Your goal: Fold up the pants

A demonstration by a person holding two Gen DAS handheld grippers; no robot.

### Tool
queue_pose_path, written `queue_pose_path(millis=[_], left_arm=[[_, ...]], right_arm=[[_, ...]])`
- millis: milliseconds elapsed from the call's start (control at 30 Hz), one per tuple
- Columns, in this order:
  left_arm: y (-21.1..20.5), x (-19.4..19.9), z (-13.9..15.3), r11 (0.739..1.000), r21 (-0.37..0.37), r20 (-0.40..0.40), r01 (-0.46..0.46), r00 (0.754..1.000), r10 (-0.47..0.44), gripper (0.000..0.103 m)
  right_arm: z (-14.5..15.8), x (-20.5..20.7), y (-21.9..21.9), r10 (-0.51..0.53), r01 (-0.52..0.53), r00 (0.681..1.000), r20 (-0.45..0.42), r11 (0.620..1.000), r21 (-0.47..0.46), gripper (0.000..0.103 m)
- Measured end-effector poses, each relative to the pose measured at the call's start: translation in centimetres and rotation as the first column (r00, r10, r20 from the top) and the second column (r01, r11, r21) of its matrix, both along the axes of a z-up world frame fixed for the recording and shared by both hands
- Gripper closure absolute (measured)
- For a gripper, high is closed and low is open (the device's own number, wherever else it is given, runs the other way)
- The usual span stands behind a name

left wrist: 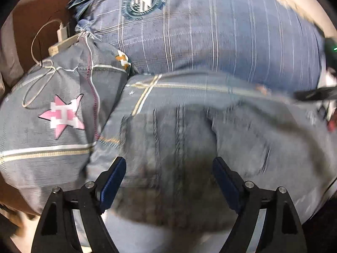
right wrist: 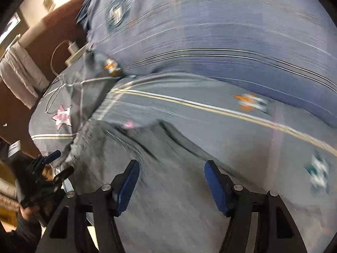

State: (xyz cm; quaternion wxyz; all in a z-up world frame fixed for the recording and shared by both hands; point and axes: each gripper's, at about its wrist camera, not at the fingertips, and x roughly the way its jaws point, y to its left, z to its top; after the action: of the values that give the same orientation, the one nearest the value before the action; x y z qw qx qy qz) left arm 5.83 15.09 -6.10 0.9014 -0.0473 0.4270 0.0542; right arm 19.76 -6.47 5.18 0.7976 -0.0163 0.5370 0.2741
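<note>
- In the left wrist view, at nine o'clock, a grey pillow (left wrist: pixel 52 109) with a pink star emblem (left wrist: pixel 63 116) lay on the bed, a white charging cable (left wrist: pixel 36 42) looped across its upper edge.
- At the ten o'clock edge a white charger block (left wrist: pixel 62 32) sat against a brown headboard (left wrist: pixel 38 10).
- At twelve o'clock a blue plaid duvet (left wrist: pixel 210 31) with a round crest (left wrist: pixel 144 3) was heaped behind the rest.
- The grey jeans (left wrist: pixel 189 137) lay on the grey striped bedsheet (left wrist: pixel 189 88) from the centre toward four o'clock, seams blurred.
- At six o'clock the left claw (left wrist: pixel 169 182) stood released, its blue pads (left wrist: pixel 112 181) wide apart over the denim and pressing on nothing.
- At three o'clock a dark, blurred part of the other tool (left wrist: pixel 313 94) crossed the edge.
- In the right wrist view, heavily smeared, the left claw (right wrist: pixel 58 164) showed at eight o'clock in a hand (right wrist: pixel 31 208), beside the jeans' frayed edge.
- The jeans (right wrist: pixel 168 189) filled that view's lower centre.
- At six o'clock the right claw (right wrist: pixel 171 181) was released too, pads (right wrist: pixel 214 185) apart above the denim, nothing between them.
- At three o'clock an orange emblem (right wrist: pixel 249 101) marked the sheet.
</note>
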Motion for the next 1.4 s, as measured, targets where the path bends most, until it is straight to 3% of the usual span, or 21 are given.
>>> queue_pose_path(millis=[67, 100, 133, 200, 300, 333, 400, 533, 667, 700, 800, 967, 1100, 1167, 1200, 1333, 1400], left_arm=[[-0.2, 1.1, -2.2, 1.0, -0.014, -0.058, -0.013, 0.998, 0.012, 0.018], [-0.3, 1.9, -4.7, 0.999, 0.005, -0.136, -0.033, 0.99, 0.034, 0.018], [-0.1, 2.3, -6.2, 0.999, -0.002, -0.167, -0.035, 0.985, 0.034, 0.018], [0.0, 1.9, -6.4, 0.999, -0.001, -0.111, -0.041, 0.993, 0.041, 0.015], [0.4, 2.2, -6.5, 1.0, 0.002, -0.105, -0.017, 0.994, 0.017, 0.012], [0.8, 2.6, -6.6, 1.0, -0.007, -0.098, -0.021, 0.995, 0.02, 0.011], [1.3, 2.9, -6.7, 0.999, -0.022, -0.092, -0.027, 0.995, 0.025, 0.01], [0.7, 2.4, -6.0, 1.0, -0.01, -0.08, -0.029, 0.996, 0.028, 0.01], [0.3, 2.3, -6.0, 1.0, 0.014, -0.074, -0.026, 0.997, 0.027, 0.01], [0.4, 2.2, -6.0, 1.0, 0.011, -0.073, -0.027, 0.997, 0.028, 0.01], [0.7, 2.4, -6.2, 1.0, 0.004, -0.072, -0.028, 0.997, 0.028, 0.01], [0.8, 2.3, -6.1, 0.999, -0.003, -0.071, -0.036, 0.997, 0.036, 0.01], [0.8, 2.3, -6.1, 0.999, -0.004, -0.071, -0.044, 0.997, 0.044, 0.009], [0.8, 2.2, -6.1, 0.999, -0.003, -0.066, -0.043, 0.997, 0.043, 0.009], [0.9, 2.1, -6.2, 0.999, -0.003, -0.063, -0.041, 0.997, 0.041, 0.008], [0.8, 2.1, -6.2, 0.999, 0.008, -0.055, -0.052, 0.997, 0.052, 0.007], [0.7, 2.1, -6.2, 0.998, 0.02, -0.052, -0.06, 0.997, 0.061, 0.004]], right_arm=[[-2.0, 2.1, 3.1, 0.046, -0.046, 0.998, -0.03, 0.999, -0.015, 0.036], [-3.3, 3.3, 4.6, 0.071, -0.073, 0.996, -0.047, 0.997, -0.035, 0.038], [-4.7, 4.4, 5.9, 0.086, -0.091, 0.994, -0.073, 0.994, -0.059, 0.044], [-7.1, 5.5, 7.7, 0.103, -0.116, 0.988, -0.113, 0.987, -0.113, 0.056], [-9.6, 6.3, 8.8, 0.123, -0.15, 0.978, -0.165, 0.976, -0.16, 0.078], [-9.8, 6.2, 9.1, 0.146, -0.173, 0.974, -0.17, 0.972, -0.156, 0.088], [-9.4, 5.5, 9.9, 0.178, -0.2, 0.976, -0.123, 0.958, -0.204, 0.1], [-8.6, 5.9, 10.9, 0.168, -0.17, 0.985, -0.03, 0.947, -0.274, 0.1], [-9.9, 6.1, 11.4, 0.156, -0.148, 0.988, -0.001, 0.936, -0.32, 0.098], [-10.0, 6.1, 11.3, 0.145, -0.132, 0.989, 0.02, 0.94, -0.315, 0.096], [-9.2, 7.0, 9.4, 0.028, -0.017, 0.999, 0.035, 0.964, -0.265, 0.076], [-4.7, 4.3, 4.7, -0.14, 0.15, 0.986, 0.086, 0.98, -0.133, 0.073], [-2.9, -2.2, 0.4, -0.187, 0.187, 0.982, 0.009, 0.982, 0.031, 0.066], [-3.4, -4.4, -1.5, -0.21, 0.212, 0.977, -0.034, 0.975, 0.072, 0.053], [-4.2, -5.4, -2.9, -0.233, 0.237, 0.971, -0.049, 0.969, 0.077, 0.052], [-7.3, -5.2, -8.0, -0.352, 0.357, 0.932, -0.083, 0.932, 0.057, 0.052], [-9.4, -3.7, -11.7, -0.422, 0.432, 0.897, -0.131, 0.901, 0.052, 0.053]])
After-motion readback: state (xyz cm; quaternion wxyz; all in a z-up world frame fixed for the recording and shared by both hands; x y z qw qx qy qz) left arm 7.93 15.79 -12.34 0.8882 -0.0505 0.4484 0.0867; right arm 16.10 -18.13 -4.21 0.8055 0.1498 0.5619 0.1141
